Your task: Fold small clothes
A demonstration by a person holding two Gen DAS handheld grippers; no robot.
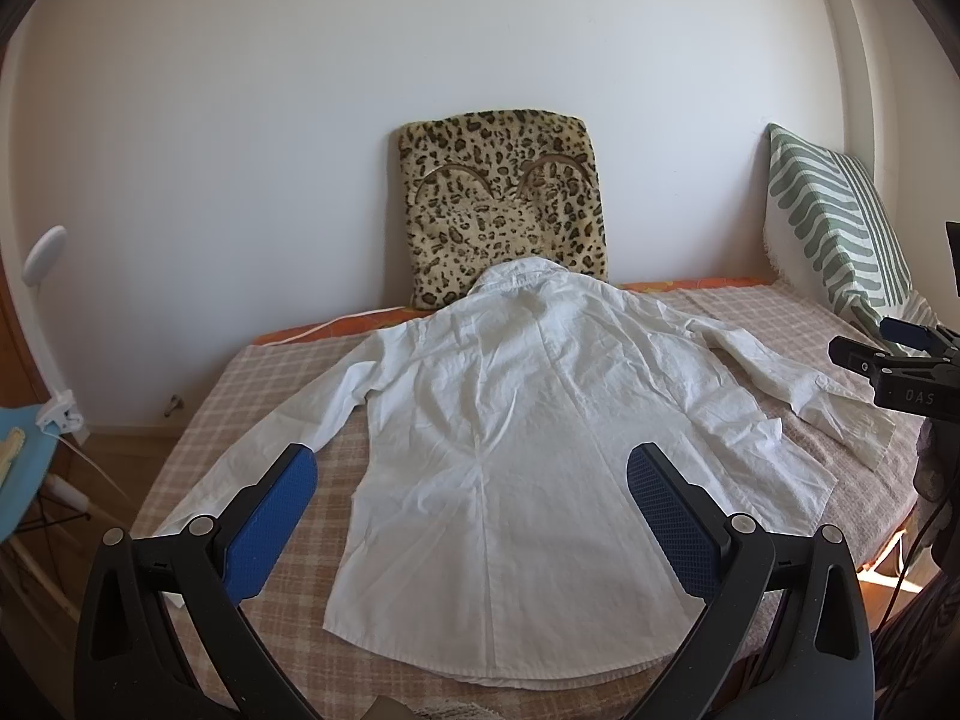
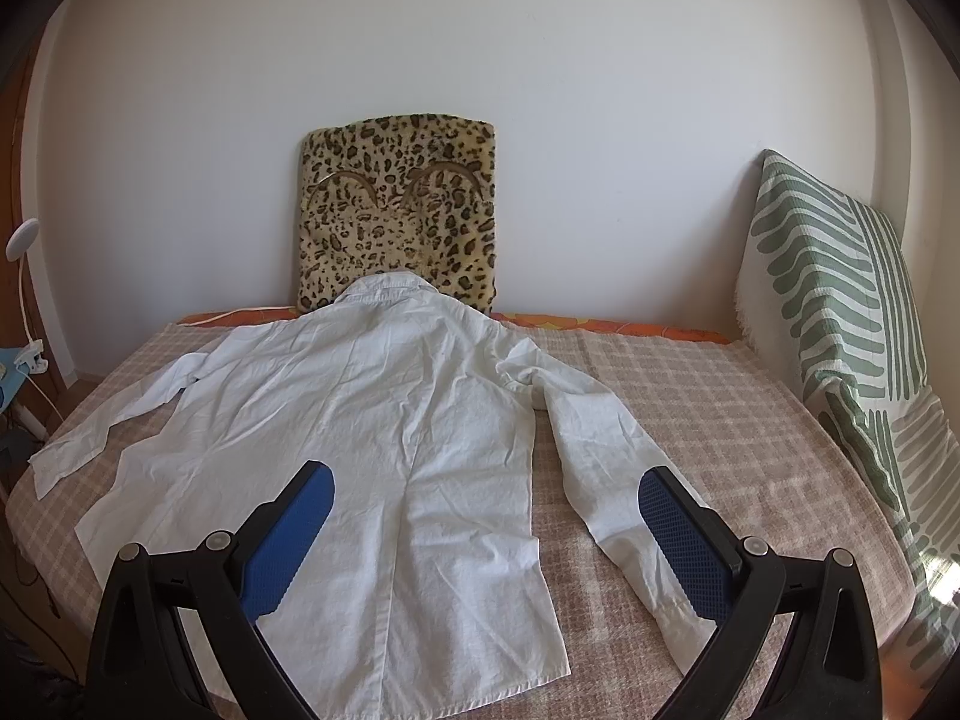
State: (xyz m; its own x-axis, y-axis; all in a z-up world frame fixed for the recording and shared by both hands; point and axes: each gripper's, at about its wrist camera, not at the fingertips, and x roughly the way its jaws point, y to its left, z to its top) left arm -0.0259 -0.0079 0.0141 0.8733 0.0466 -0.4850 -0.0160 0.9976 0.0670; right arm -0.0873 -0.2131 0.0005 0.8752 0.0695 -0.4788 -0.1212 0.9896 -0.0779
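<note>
Crumpled cotton is what you are dealing with: the white long-sleeved woven shirt [image 1: 528,420] lies back-up and spread flat on the pink-and-cream checked bed cover [image 1: 264,396], collar toward the leopard-print plush cushion [image 1: 504,210] propped against the wall, both sleeves angled outward.

Starting at your left, the left gripper [image 1: 474,516] hovers over the hem with its blue pads spread wide and nothing between them. The left sleeve runs down just beside its left pad. Your right gripper [image 2: 486,531] is likewise released and empty, straddling the shirt's right side panel and the right sleeve.

Expect the fabric to be light, limp and thin (it will sag and drag rather than hold a line), so I would pinch at doubled edges: cuff, shoulder seam or hem corner, where the pads get some thickness.

The left wrist view alone shows the right gripper from outside, near the right cuff, plus the whole hem curve. The right wrist view alone shows the full green-and-white striped pillow [image 2: 840,324] at the bed's right edge, and the right sleeve's full run to its cuff.
</note>
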